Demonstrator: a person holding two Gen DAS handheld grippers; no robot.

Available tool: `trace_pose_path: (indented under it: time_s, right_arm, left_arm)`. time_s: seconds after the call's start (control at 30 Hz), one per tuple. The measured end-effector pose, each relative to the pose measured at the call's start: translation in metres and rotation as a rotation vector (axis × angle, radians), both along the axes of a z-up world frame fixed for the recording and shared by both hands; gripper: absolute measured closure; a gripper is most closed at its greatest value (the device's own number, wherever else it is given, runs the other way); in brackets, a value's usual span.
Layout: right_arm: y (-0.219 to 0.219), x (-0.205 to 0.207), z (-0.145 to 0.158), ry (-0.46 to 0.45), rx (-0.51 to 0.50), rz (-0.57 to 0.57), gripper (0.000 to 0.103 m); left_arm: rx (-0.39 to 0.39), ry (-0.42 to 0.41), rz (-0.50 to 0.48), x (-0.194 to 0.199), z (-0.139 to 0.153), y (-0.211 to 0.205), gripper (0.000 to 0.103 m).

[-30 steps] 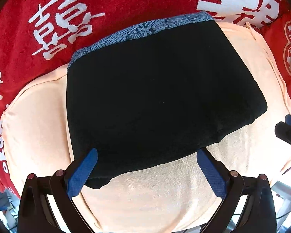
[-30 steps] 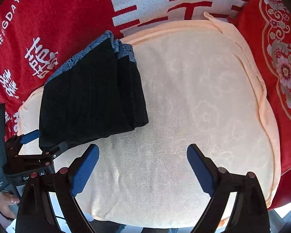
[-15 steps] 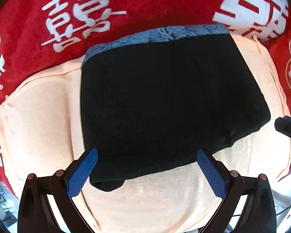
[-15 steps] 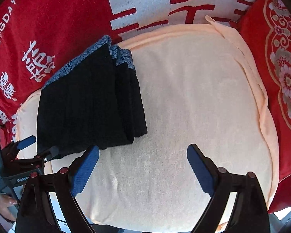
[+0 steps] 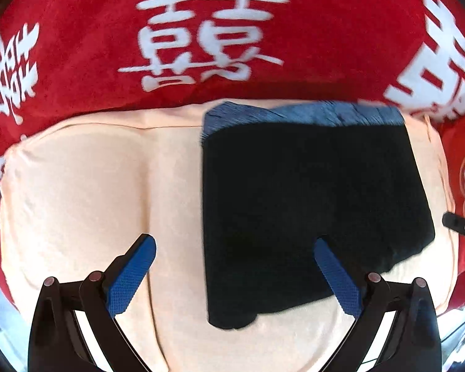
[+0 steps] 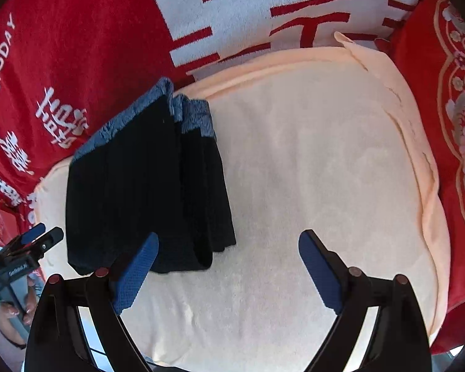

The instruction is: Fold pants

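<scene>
Left view: the left claw point(image 5: 234, 274) hangs released above the pants point(image 5: 310, 210), folded into 1 neat stack on the peach towel point(image 5: 77, 192).

Right view: the right claw point(image 6: 228, 268) gapes empty beside them, likely finished.

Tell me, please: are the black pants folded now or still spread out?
Folded. The black pants lie as a compact stacked rectangle on the peach towel, layers showing at the blue waistband.

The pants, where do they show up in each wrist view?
Left wrist: pants fill the centre-right, blue waistband at the top.
Right wrist: pants lie left of centre, waistband up.
Shared landmark: the peach towel under them.
</scene>
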State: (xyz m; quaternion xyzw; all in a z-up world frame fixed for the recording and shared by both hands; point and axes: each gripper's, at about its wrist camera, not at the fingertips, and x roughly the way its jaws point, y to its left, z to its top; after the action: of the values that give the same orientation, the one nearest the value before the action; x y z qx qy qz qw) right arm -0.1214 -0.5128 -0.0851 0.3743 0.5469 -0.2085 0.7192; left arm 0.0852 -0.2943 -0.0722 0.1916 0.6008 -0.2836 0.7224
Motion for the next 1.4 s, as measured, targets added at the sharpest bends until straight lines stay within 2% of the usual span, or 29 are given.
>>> trace_pose_path:
  time_s: [0.17, 0.27, 0.4, 0.7, 0.93, 1.03, 1.13, 1.17, 1.23, 1.27, 1.3, 1.33, 1.4]
  right_arm:
    - [-0.014, 0.011, -0.010, -0.044, 0.084, 0.022, 0.009]
    - [-0.017, 0.021, -0.018, -0.085, 0.141, 0.068, 0.009]
    - [-0.018, 0.035, -0.032, -0.096, 0.183, 0.130, 0.009]
    - [-0.028, 0.053, -0.070, -0.149, 0.320, 0.194, 0.009]
    - [-0.038, 0.066, -0.085, -0.272, 0.427, 0.188, 0.009]
    - [-0.037, 0.074, -0.088, -0.305, 0.462, 0.193, 0.009]
    - [-0.027, 0.088, -0.089, -0.273, 0.444, 0.221, 0.010]
    - [-0.025, 0.092, -0.088, -0.258, 0.438, 0.214, 0.010]
    - [-0.024, 0.093, -0.085, -0.217, 0.422, 0.205, 0.029]
    - [-0.027, 0.088, -0.084, -0.218, 0.429, 0.205, 0.034]
    - [-0.029, 0.085, -0.081, -0.228, 0.451, 0.193, 0.044]
    - [-0.030, 0.082, -0.079, -0.242, 0.470, 0.184, 0.050]
    - [-0.029, 0.079, -0.071, -0.269, 0.491, 0.188, 0.055]
  left_arm:
    - [-0.020, 0.052, 0.040, 0.021, -0.017, 0.008, 0.000]
    - [-0.044, 0.098, 0.032, 0.029, -0.027, 0.013, 0.000]
    - [-0.048, 0.140, 0.027, 0.039, -0.044, 0.016, 0.000]
    - [-0.156, 0.220, -0.014, 0.057, -0.067, 0.011, 0.000]
    - [-0.241, 0.320, -0.021, 0.068, -0.099, -0.003, 0.000]
    - [-0.263, 0.340, -0.004, 0.067, -0.105, -0.009, 0.000]
    - [-0.269, 0.330, 0.030, 0.065, -0.107, -0.013, 0.000]
    - [-0.271, 0.307, 0.030, 0.062, -0.104, -0.013, 0.008]
    - [-0.304, 0.288, 0.006, 0.052, -0.089, -0.015, 0.029]
    - [-0.297, 0.271, 0.004, 0.049, -0.084, -0.018, 0.029]
    - [-0.292, 0.256, -0.006, 0.045, -0.077, -0.020, 0.036]
    - [-0.285, 0.242, -0.011, 0.041, -0.070, -0.022, 0.037]
    - [-0.289, 0.230, -0.014, 0.036, -0.059, -0.024, 0.037]
